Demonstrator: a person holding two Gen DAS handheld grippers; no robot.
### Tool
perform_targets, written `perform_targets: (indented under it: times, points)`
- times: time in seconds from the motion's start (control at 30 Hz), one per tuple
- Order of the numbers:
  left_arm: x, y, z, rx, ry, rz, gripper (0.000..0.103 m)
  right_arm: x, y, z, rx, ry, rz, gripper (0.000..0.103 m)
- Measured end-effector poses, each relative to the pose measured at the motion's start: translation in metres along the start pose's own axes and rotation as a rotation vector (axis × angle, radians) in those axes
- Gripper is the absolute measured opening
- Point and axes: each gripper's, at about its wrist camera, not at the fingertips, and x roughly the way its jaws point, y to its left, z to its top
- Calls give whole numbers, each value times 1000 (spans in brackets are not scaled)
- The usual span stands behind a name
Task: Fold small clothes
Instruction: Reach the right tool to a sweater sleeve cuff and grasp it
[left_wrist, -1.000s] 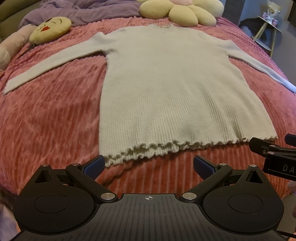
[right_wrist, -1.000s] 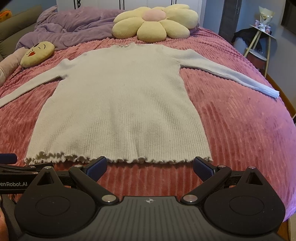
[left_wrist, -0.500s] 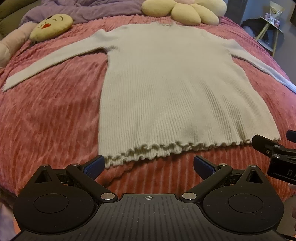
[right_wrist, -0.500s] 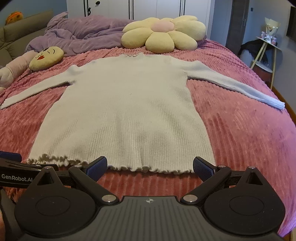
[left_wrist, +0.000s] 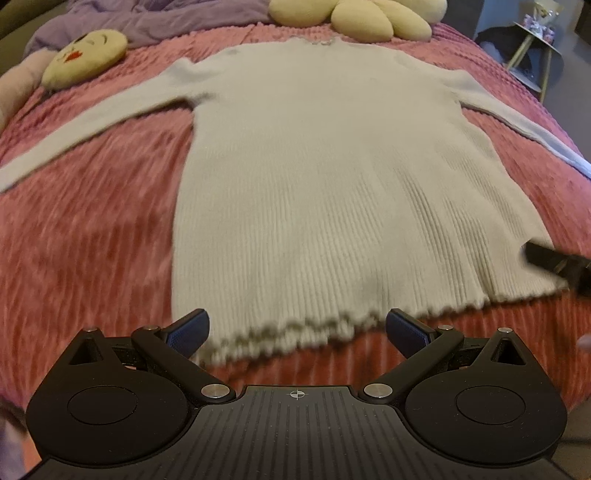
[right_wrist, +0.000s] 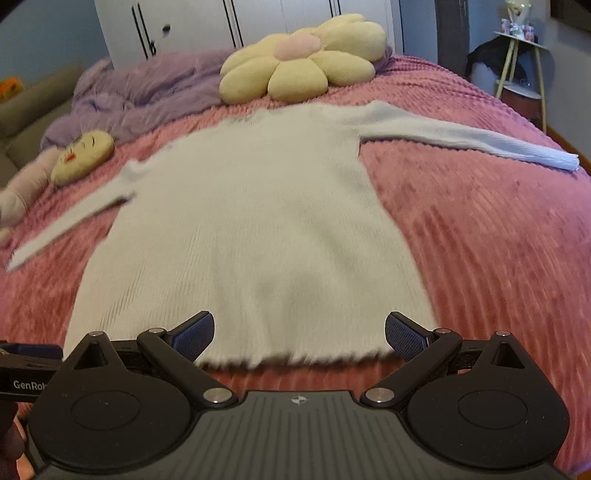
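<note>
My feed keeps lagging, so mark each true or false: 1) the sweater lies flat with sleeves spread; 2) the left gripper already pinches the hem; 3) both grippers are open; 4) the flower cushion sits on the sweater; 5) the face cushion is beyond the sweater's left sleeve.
1) The cream ribbed knit sweater lies flat on the pink bedspread, sleeves spread: true.
2) The left gripper pinches the hem: false; it is empty at the hem.
3) Left and right gripper open: true.
4) The yellow flower-shaped cushion sits on the sweater: false; beyond the collar.
5) The yellow face cushion lies beyond the left sleeve: true.

Cream sweater (right_wrist: 251, 236) flat on pink bedspread (right_wrist: 491, 258), right gripper (right_wrist: 299, 334) wide apart at hem.
</note>
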Motion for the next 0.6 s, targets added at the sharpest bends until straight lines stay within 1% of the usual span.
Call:
perform_targets:
  times: [0.03,0.1,0.17,0.2,0.23,0.27,0.3,0.33,0.4,0.47,0.53,0.6]
  points:
    - [3,-1,7,8,-8,12,103,2,-13,7,26,-25,-1,99]
    - [9,-1,22,12,-30,34,103,5,-41,23,93,-70,-37,95]
    - [18,2,40,-4,-45,52,103,10,-80,45,184,-121,-82,82]
    - [22,4,48,-18,-50,58,103,13,-108,58,256,-149,-105,79]
    - [28,6,57,-33,-55,62,103,15,-130,67,314,-170,-113,69]
    - [34,7,65,-45,-60,68,103,18,-152,76,375,-192,-112,57]
    - [39,8,73,-55,-65,78,103,22,-181,87,459,-218,-115,53]
    - [46,8,81,-66,-73,90,103,26,-205,96,531,-234,-132,51]
    - [56,8,91,-81,-78,107,103,34,-250,108,651,-277,-182,51]
    - [68,9,99,-97,-74,114,103,42,-290,114,763,-316,-226,53]
    - [77,9,104,-111,-64,117,103,53,-322,110,884,-326,-237,53]
    - [85,10,106,-121,-54,135,103,62,-347,105,985,-351,-200,53]
